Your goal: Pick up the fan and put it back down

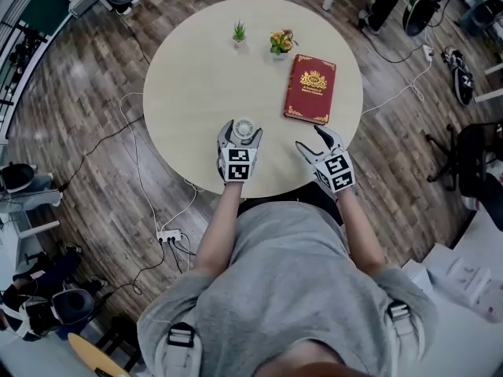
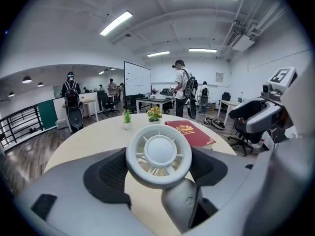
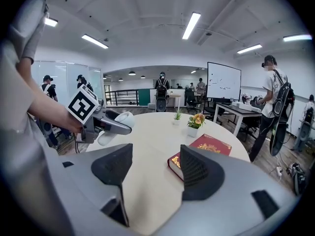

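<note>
We are holding the fan in our left gripper, jaws pressing its round head, at lower centre near the table edge. Our right gripper is gaping wide, empty. We are risking the smooth rim slipping, or a tilted set-down toppling it off the edge.

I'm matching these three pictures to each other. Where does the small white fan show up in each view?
Head view: fan by the table's near edge, in the left gripper.
Left gripper view: dead centre, clamped between the jaws.
Right gripper view: left of middle, held in the left gripper.
Shared landmark: the red book, seen in all three views.
</note>
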